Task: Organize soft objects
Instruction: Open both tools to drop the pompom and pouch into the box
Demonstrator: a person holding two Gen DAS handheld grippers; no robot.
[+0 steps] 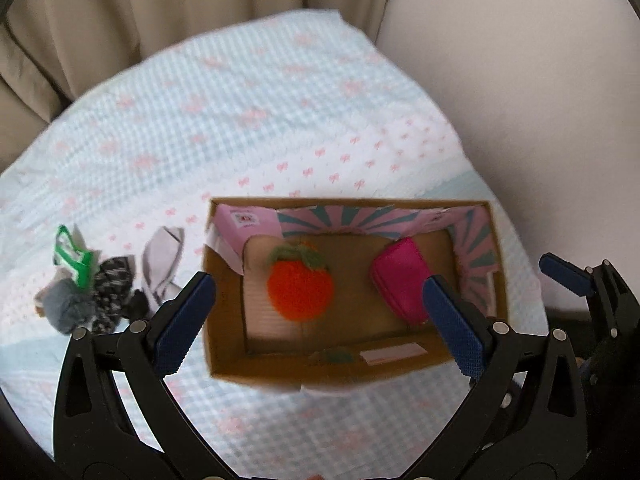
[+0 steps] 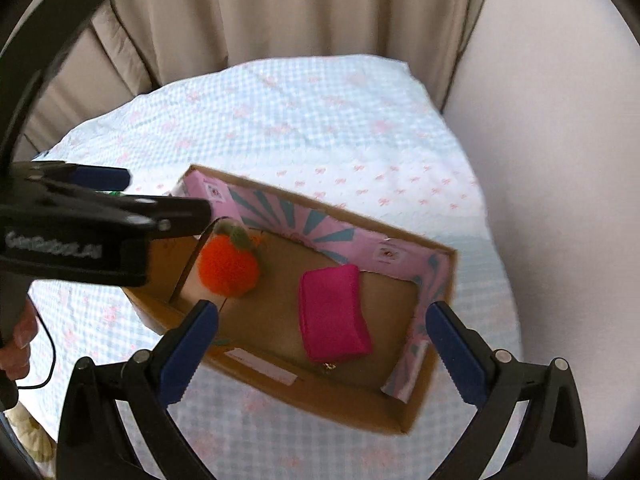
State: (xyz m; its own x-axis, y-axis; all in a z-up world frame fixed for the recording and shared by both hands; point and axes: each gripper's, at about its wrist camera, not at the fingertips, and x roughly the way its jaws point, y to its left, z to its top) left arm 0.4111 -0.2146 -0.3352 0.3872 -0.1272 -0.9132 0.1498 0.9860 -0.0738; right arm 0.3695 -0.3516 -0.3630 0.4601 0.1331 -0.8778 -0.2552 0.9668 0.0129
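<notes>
Left gripper (image 1: 316,312) nearest the lens, blue pads spread wide apart, nothing between them, hovering above the cardboard box (image 1: 256,376). Left to right on the bed cover (image 1: 200,120): small pile of soft bits near the left edge, with a green-and-white packet (image 1: 72,256), a grey fuzzy lump (image 1: 64,306), a black-and-white patterned cloth (image 1: 112,292), then a pale folded cloth (image 1: 162,264) just beside the box's left wall. Inside the box, orange knitted fruit (image 1: 300,288) with green top sits on the left side of the floor, pink pouch (image 1: 400,280) lies on the right side, the two apart. Box inner walls pink with teal stripes. Right gripper (image 2: 322,344) also wide apart and empty, above the box's near edge; pouch directly below it. In the right wrist view the left gripper's body crosses the left side, a hand (image 2: 18,340) on its handle. Beige curtain (image 1: 160,8) behind the bed, plain wall (image 1: 540,80) right.
</notes>
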